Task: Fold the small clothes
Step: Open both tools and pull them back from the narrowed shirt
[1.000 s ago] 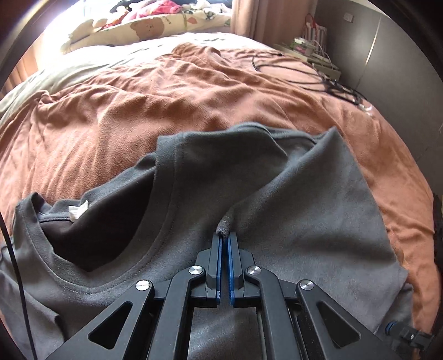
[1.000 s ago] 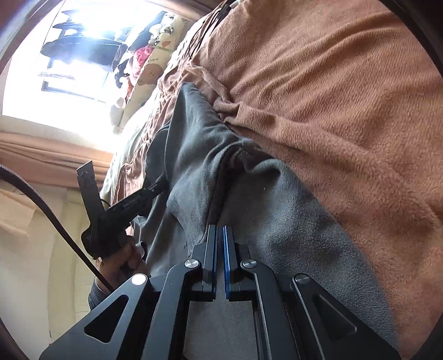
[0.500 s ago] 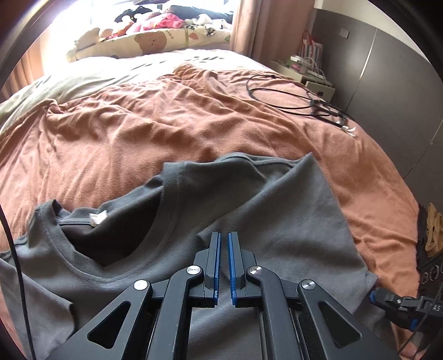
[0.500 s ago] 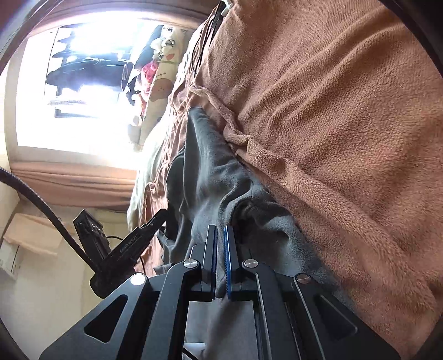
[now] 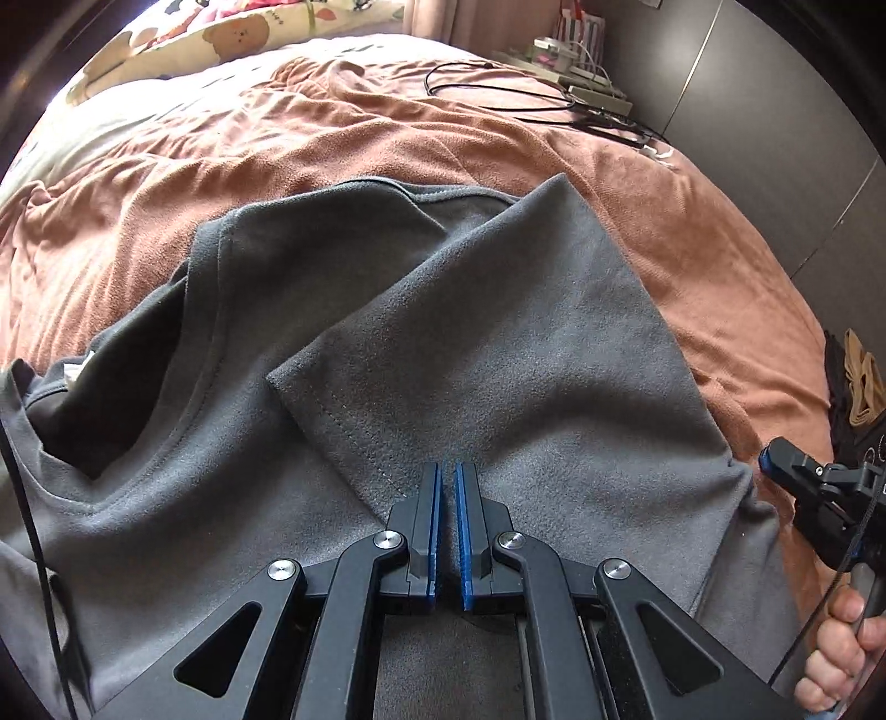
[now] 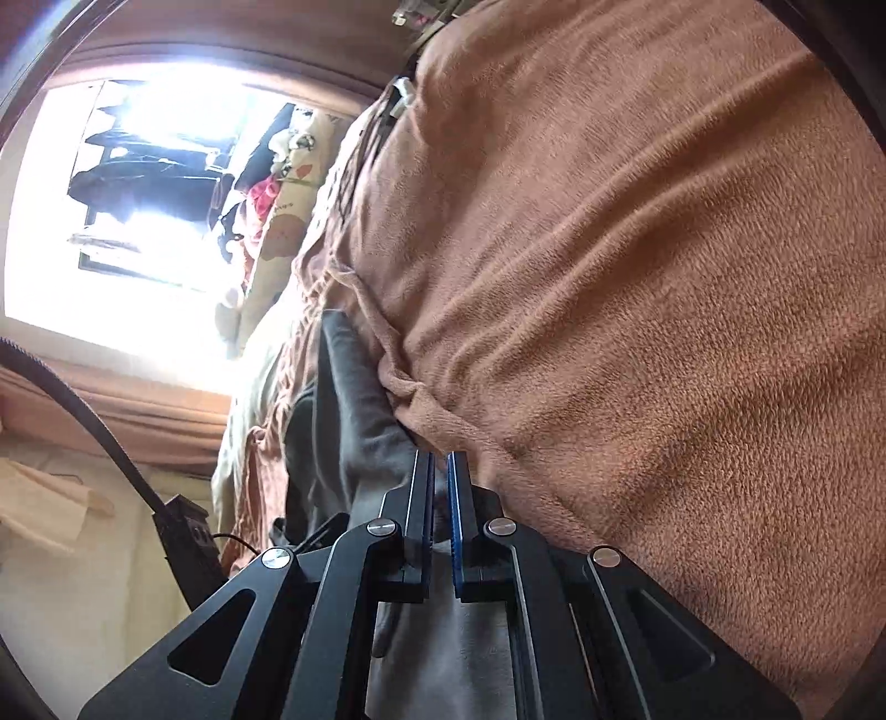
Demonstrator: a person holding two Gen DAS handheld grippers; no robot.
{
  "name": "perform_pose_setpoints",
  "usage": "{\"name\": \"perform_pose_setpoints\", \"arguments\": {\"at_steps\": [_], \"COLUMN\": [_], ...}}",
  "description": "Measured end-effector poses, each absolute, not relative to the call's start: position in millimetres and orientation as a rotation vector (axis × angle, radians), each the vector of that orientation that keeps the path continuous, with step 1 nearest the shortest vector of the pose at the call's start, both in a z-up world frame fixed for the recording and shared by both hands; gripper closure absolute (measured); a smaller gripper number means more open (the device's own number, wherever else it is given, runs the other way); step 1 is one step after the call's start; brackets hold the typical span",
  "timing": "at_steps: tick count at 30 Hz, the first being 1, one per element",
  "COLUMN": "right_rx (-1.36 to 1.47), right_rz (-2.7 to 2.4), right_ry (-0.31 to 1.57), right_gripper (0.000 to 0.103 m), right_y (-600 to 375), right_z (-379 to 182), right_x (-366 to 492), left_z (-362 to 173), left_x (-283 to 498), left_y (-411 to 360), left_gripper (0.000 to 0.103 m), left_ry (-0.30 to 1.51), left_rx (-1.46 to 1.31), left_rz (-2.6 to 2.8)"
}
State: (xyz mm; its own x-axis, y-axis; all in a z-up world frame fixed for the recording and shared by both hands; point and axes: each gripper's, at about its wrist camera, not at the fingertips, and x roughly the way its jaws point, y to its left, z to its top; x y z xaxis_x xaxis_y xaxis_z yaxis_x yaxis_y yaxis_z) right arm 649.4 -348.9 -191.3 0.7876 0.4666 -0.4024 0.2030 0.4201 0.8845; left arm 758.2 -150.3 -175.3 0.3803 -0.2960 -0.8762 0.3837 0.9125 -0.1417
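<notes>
Jaws both slightly apart (empty); grey tee [image 5: 498, 343] flat under L, beside R.

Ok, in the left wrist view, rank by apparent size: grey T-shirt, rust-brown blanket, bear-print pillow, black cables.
1. Rust-brown fleece blanket and grey cotton T-shirt: alike; the shirt sits nearer the camera.
2. Bear-print cream pillow, far off.
3. Thin black cables.
</notes>
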Motion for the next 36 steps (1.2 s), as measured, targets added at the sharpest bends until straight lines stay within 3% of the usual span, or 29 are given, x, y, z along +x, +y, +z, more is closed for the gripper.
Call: {"name": "perform_pose_setpoints", "arguments": {"at_steps": [10, 11, 12, 14, 22, 30, 36], "right_rx": [0.969, 0.952, 0.936, 0.91, 0.749, 0.589, 0.499], "right_rz": [0.291, 0.29, 0.285, 0.28, 0.295, 0.292, 0.245], "right_ry": [0.707, 0.715, 0.719, 0.699, 0.719, 0.698, 0.67], "right_gripper": [0.097, 0.082, 0.056, 0.031, 0.016, 0.0, 0.0], "right_y": [-321.6, -322.0, -323.7, -331.8, -337.1, -338.4, -344.5], "right_z": [-163.1, -159.7, -155.8, -141.8, -94.5, -42.1, -15.5], "right_x": [630.6, 626.7, 620.9, 615.0, 554.0, 487.4, 438.1], "left_z": [-150.0, -145.8, -141.3, -130.5, -79.2, -24.9, 4.5], "left_x": [721.1, 714.7, 708.2, 693.9, 629.0, 549.3, 491.9], "left_y": [-115.5, -109.2, -103.2, -91.9, -49.4, -16.5, 13.1], "left_gripper": [0.093, 0.085, 0.071, 0.055, 0.029, 0.027, 0.026], "left_ry": [1.098, 1.095, 1.092, 1.073, 0.997, 0.851, 0.796], "left_rx": [0.082, 0.076, 0.073, 0.068, 0.035, 0.016, -0.032], "left_rz": [-0.375, -0.365, -0.353, -0.328, -0.263, -0.188, -0.145]}}
